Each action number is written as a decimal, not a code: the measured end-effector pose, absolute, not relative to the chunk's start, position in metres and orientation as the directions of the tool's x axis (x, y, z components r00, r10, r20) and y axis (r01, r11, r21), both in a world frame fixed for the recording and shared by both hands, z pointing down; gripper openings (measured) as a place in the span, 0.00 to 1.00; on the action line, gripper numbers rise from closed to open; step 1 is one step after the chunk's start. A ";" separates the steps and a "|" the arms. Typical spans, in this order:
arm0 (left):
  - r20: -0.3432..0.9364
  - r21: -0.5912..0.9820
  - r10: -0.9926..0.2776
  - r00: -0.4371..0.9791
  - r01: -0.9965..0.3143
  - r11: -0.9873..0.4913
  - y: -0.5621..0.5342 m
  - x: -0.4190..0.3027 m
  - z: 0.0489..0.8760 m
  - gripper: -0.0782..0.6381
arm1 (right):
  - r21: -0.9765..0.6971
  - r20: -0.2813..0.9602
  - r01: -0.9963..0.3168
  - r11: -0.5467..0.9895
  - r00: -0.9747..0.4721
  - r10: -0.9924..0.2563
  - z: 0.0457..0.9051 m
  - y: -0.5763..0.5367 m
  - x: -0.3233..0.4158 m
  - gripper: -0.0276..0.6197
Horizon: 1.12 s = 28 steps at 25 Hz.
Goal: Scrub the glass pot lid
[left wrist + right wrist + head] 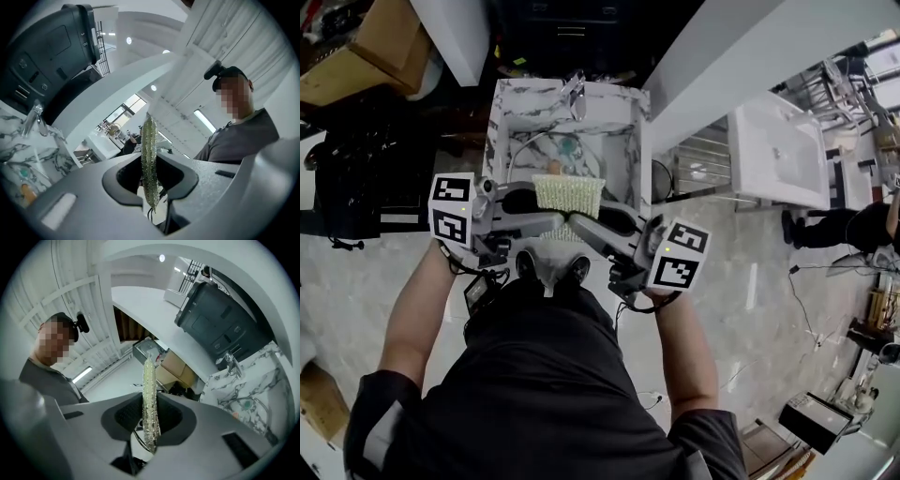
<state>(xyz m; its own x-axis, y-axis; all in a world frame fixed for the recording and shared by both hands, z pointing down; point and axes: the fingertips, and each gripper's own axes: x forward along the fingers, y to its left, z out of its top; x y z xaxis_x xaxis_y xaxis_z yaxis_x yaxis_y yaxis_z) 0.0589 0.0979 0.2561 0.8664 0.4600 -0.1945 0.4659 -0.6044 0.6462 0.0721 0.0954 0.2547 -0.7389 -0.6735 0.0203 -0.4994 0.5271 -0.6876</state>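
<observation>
A pale green, knobbly scrub pad hangs in the air over the near rim of the marble sink. My left gripper and right gripper meet under it, each shut on its lower edge. The left gripper view shows the pad edge-on, pinched in my left gripper. The right gripper view shows the same pad clamped in my right gripper. The glass pot lid lies in the sink bowl with its thin rim showing, its near part hidden behind the pad.
A chrome faucet stands at the sink's back edge. A small orange thing lies in the bowl. A white basin sits to the right, cardboard boxes at the upper left. Another person stands far right.
</observation>
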 end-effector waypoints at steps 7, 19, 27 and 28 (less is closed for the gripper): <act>0.077 0.640 0.252 0.965 0.146 -0.755 0.053 0.051 0.331 0.25 | -0.662 0.270 -0.710 0.239 -0.524 -0.807 0.330 0.071 0.126 0.15; 0.267 0.627 -0.077 0.961 -0.234 -0.743 -0.013 -0.025 0.396 0.25 | -0.073 0.856 -0.996 0.051 -0.088 -0.510 0.545 0.003 0.174 0.15; 0.349 0.611 -0.178 0.920 -0.367 -0.701 -0.025 -0.003 0.433 0.25 | 0.309 0.833 -0.823 0.476 -0.007 -0.553 0.637 -0.088 0.177 0.15; 0.350 0.613 -0.190 0.917 -0.377 -0.694 -0.026 -0.002 0.434 0.25 | 0.339 0.833 -0.775 0.533 -0.016 -0.553 0.643 -0.097 0.175 0.15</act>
<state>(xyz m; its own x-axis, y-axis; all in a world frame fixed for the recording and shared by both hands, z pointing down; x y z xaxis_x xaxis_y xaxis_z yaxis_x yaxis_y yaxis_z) -0.0015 -0.0260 0.4341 0.9174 -0.1899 0.3498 -0.3775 -0.6938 0.6133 0.1746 -0.0967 0.6435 -0.0161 -0.5528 0.8332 -0.7753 0.5331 0.3387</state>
